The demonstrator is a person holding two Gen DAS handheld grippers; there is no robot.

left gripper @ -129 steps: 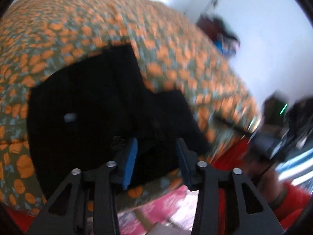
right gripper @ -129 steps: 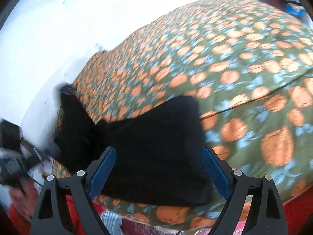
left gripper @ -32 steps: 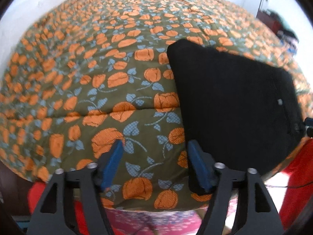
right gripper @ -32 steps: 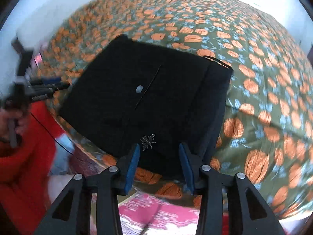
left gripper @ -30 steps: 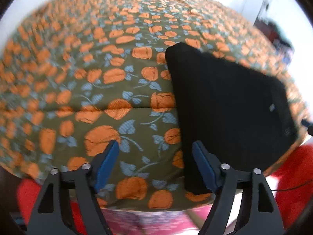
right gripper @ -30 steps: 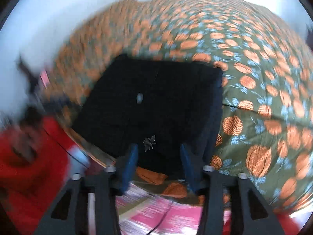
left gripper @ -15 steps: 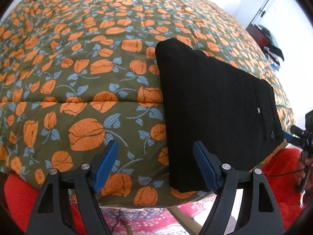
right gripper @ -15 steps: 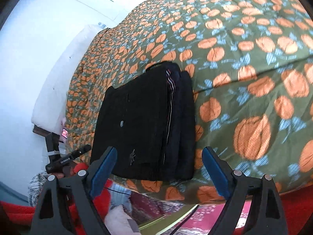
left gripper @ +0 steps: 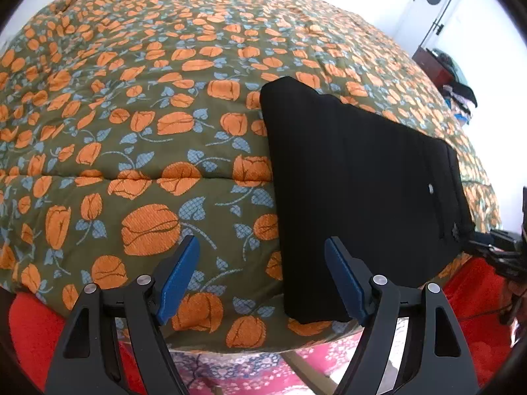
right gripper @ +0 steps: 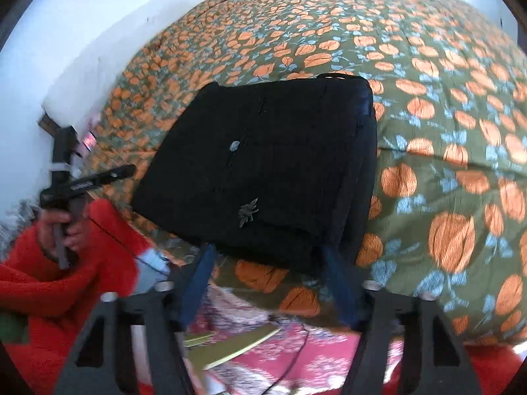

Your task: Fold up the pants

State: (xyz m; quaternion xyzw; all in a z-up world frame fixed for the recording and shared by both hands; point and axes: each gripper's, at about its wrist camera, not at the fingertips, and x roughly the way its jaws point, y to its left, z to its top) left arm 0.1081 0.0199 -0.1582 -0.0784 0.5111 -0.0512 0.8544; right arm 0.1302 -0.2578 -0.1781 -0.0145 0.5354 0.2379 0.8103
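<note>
Pants [left gripper: 359, 194]: a compact black rectangle, several layers thick, lying flat on the floral bedspread [left gripper: 138, 125] near its front edge. In the left wrist view the bundle fills the centre-right of the frame; in the right wrist view [right gripper: 263, 168] it sits mid-frame, stacked folds visible along its right side.

My left gripper [left gripper: 262, 278]: fingers spread wide, nothing between them. The right pad sits in front of the bundle's near corner, the left pad over bare bedspread. Contact with cloth: none that I can see.

My right gripper [right gripper: 266, 283]: fingers also apart, empty, at the lower centre of the frame just short of the bundle's near edge. That part of the frame is blurred, so I cannot tell whether the tips touch the fabric.

Judgement on progress: folding looks essentially done. Edges look square, no loose leg or waistband trailing out. What remains, at most, is a light squaring or pressing of the stack.
</note>
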